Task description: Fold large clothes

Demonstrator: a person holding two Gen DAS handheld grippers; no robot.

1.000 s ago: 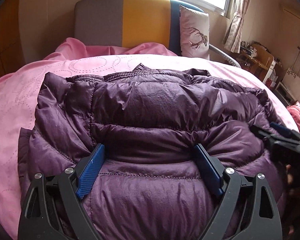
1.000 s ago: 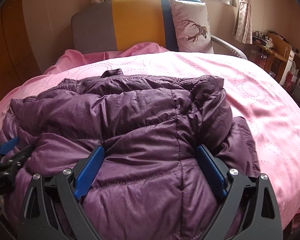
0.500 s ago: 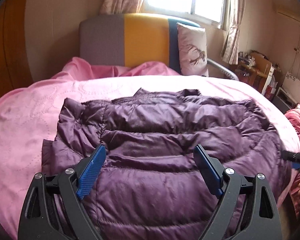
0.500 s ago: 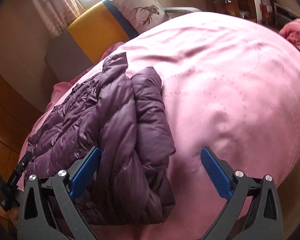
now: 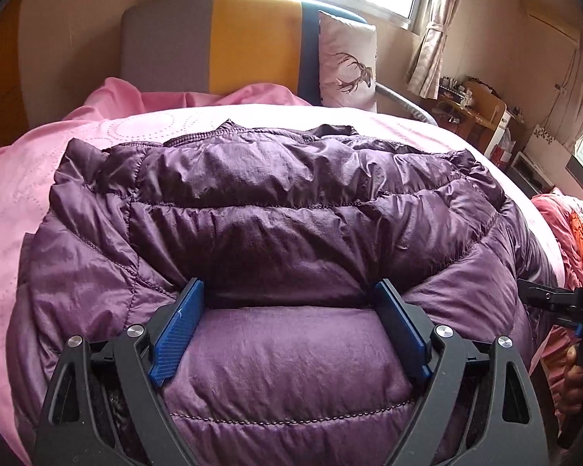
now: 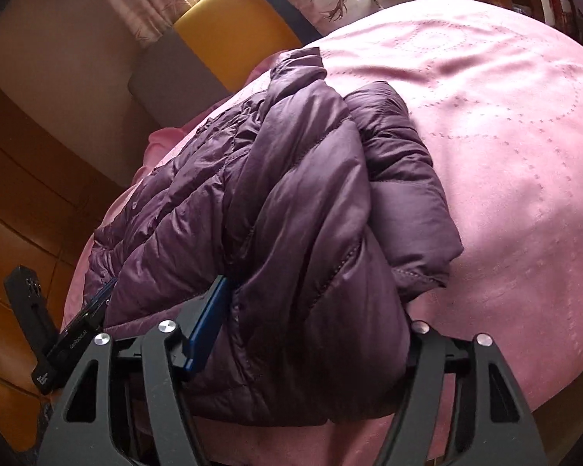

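A purple quilted down jacket (image 5: 283, 209) lies folded on the pink bed (image 5: 15, 194). My left gripper (image 5: 289, 306) is open, its blue pads pressed into the near puffy fold, with fabric bulging between the jaws. In the right wrist view the jacket (image 6: 291, 202) lies at the left of the bed (image 6: 505, 136). My right gripper (image 6: 311, 310) is open at the jacket's near right corner; fabric fills the gap and hides the right pad. The right gripper also shows in the left wrist view (image 5: 563, 303) at the right edge.
A grey, yellow and blue headboard (image 5: 229, 42) and a deer-print pillow (image 5: 348, 66) stand at the far end. A desk with clutter (image 5: 474, 101) is at the right. An orange-pink cloth (image 5: 575, 229) lies beside the bed. Wooden panels (image 6: 27, 194) are on the left.
My left gripper has moved forward and down into the jacket's near fold. My right gripper has moved left and forward so the jacket's corner now sits between its jaws.
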